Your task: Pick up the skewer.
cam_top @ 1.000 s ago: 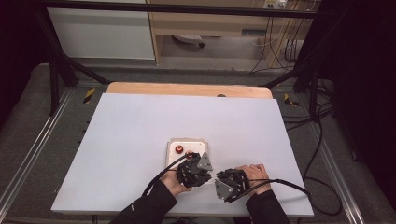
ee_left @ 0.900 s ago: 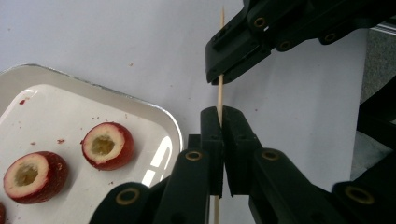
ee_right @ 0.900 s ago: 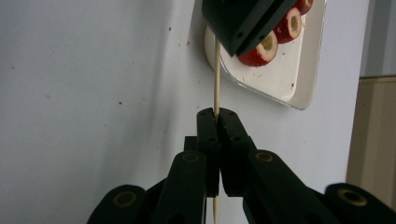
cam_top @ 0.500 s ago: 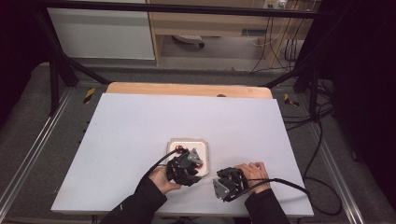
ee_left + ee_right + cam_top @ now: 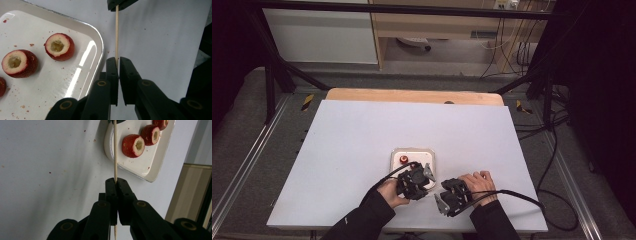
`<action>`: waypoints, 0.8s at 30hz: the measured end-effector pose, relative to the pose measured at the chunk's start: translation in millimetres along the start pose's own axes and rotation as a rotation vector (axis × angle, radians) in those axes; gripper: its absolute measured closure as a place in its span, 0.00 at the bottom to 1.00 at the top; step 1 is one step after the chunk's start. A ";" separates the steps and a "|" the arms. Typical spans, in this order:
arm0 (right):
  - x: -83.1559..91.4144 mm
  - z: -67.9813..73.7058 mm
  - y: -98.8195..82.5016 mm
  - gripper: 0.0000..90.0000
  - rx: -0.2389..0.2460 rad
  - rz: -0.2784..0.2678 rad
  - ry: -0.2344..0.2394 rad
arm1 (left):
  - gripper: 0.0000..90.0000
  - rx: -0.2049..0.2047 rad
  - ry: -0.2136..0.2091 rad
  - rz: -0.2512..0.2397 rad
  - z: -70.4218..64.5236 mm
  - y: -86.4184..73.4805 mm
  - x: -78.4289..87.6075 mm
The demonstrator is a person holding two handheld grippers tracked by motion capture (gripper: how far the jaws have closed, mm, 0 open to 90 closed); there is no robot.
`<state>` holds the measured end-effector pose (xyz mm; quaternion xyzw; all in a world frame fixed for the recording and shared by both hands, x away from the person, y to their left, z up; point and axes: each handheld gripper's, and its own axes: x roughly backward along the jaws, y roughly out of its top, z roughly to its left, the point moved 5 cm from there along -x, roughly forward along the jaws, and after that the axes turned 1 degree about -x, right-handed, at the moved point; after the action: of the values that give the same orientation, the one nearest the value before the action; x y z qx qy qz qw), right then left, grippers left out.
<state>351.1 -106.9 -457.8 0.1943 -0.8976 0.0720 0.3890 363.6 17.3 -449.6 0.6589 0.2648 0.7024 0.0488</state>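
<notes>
The left gripper, its jaws having just closed, clamps one end of a thin wooden skewer beside a white tray near the front middle of the surface. On the tray lie hollowed red fruits, two in plain sight, cut faces up. To the right, the right gripper pinches the skewer's other end, jaws tight together on the wood. Held at both ends, the skewer spans the short gap between the two grippers, just off the tray's rim. That two-point hold likely serves to steady or hand over the skewer, perhaps before spearing a fruit.
</notes>
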 end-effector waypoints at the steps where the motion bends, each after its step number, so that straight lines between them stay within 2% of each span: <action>1: 0.1 0.2 0.2 0.99 0.005 0.001 0.000 | 0.96 -0.003 0.003 0.000 0.1 0.1 -0.8; 6: -0.1 0.5 1.0 0.99 0.016 0.000 -0.006 | 0.98 -0.007 0.019 0.016 -0.7 0.5 -3.0; 10: 0.7 1.0 0.8 0.98 0.012 0.004 -0.012 | 0.98 -0.002 0.016 0.012 -0.5 0.4 -2.3; 13: 1.9 0.2 0.8 0.97 -0.005 -0.004 -0.017 | 0.98 -0.004 0.018 0.002 -0.8 -0.2 -0.1; 15: 3.4 -1.6 0.4 0.95 -0.041 -0.014 -0.030 | 0.98 0.001 0.022 -0.007 -0.5 -1.2 1.2; 16: 4.6 -2.7 0.2 0.92 -0.075 -0.030 -0.026 | 0.98 0.000 0.035 0.000 0.6 -2.3 3.1; 17: 5.5 -4.1 -0.1 0.86 -0.108 -0.045 -0.030 | 0.98 -0.003 0.028 -0.005 1.0 -3.2 3.2; 19: 7.1 -8.2 -2.4 0.78 -0.162 -0.058 -0.040 | 0.98 0.011 0.039 -0.014 3.2 -7.3 6.3; 20: 8.7 -9.1 -4.4 0.74 -0.228 -0.076 -0.037 | 0.98 0.021 0.040 -0.016 4.0 -9.6 7.5; 22: 11.4 -13.3 -10.6 0.67 -0.298 -0.099 -0.039 | 0.98 0.031 0.046 -0.025 6.7 -14.5 10.1; 24: 13.5 -15.4 -15.7 0.59 -0.419 -0.134 -0.033 | 0.98 0.047 0.059 -0.041 9.2 -19.7 12.9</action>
<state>359.4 -120.8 -437.8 0.1698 -0.8842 -0.1454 0.4102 365.2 42.4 -446.7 0.6333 0.2961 0.7139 0.0401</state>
